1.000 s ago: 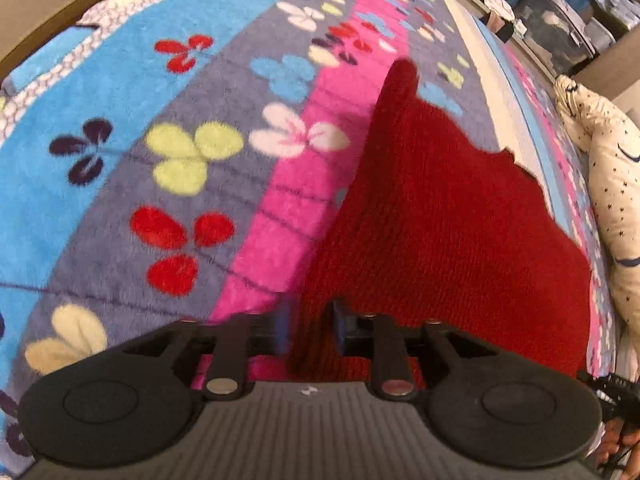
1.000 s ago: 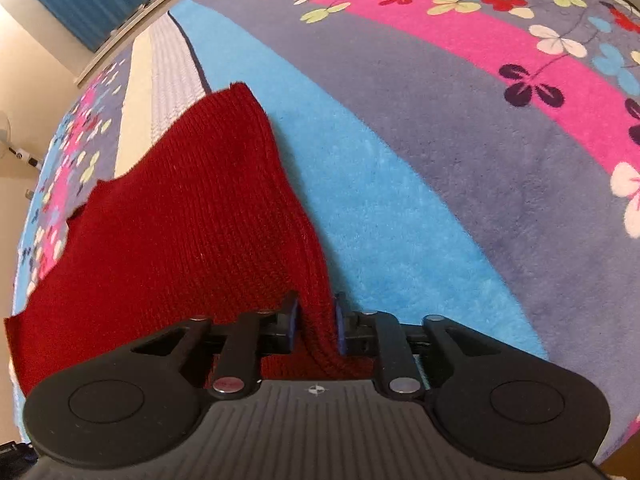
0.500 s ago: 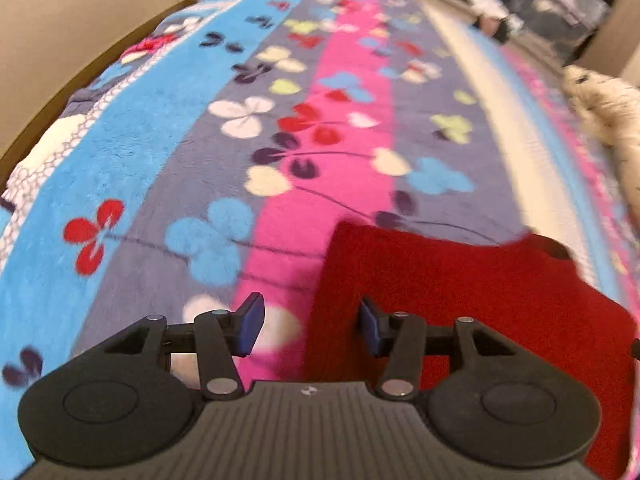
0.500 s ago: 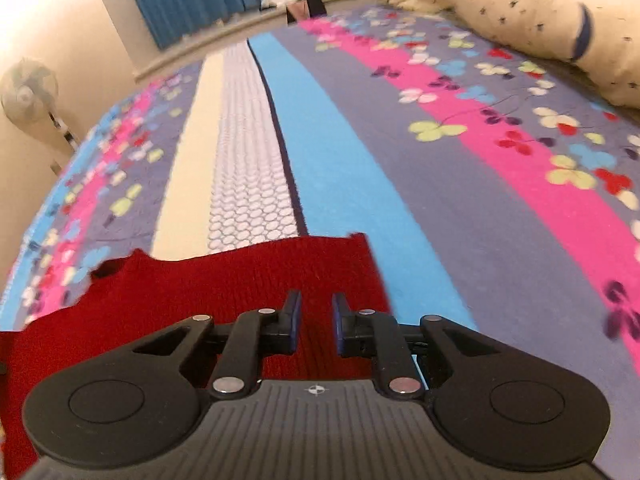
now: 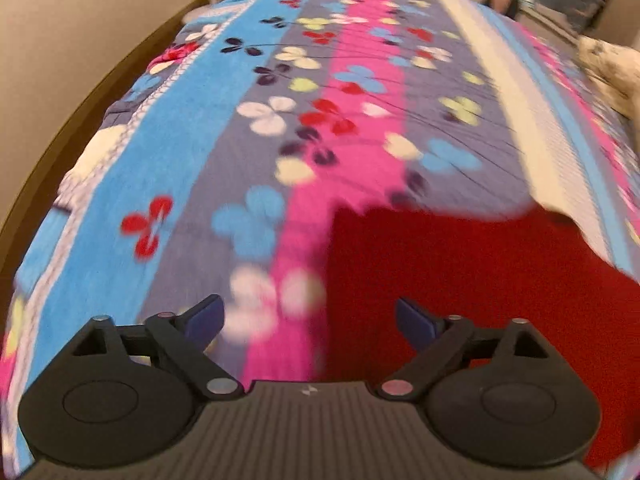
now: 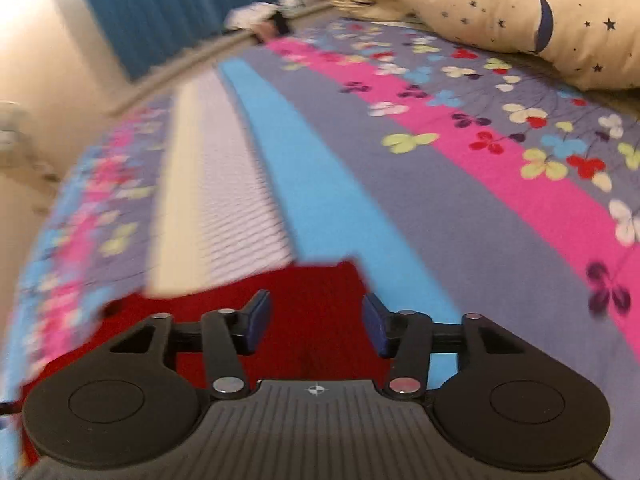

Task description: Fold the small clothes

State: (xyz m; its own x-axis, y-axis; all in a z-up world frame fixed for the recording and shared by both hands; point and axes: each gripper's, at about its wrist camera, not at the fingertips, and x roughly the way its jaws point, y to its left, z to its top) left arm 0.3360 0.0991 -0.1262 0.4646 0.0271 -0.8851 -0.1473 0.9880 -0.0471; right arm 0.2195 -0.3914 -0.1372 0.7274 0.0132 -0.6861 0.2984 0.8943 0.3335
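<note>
We see the red knit garment (image 5: 460,280) lying flat on the striped floral blanket (image 5: 248,128), lower right of the left view. Left gripper (image 5: 310,320) fingers wide apart, empty. Right gripper (image 6: 316,322) fingers parted, empty. Star-print pillow (image 6: 520,12), upper right.

The red garment (image 5: 460,280) runs off-frame at right; motion blur perhaps hides its folds.
</note>
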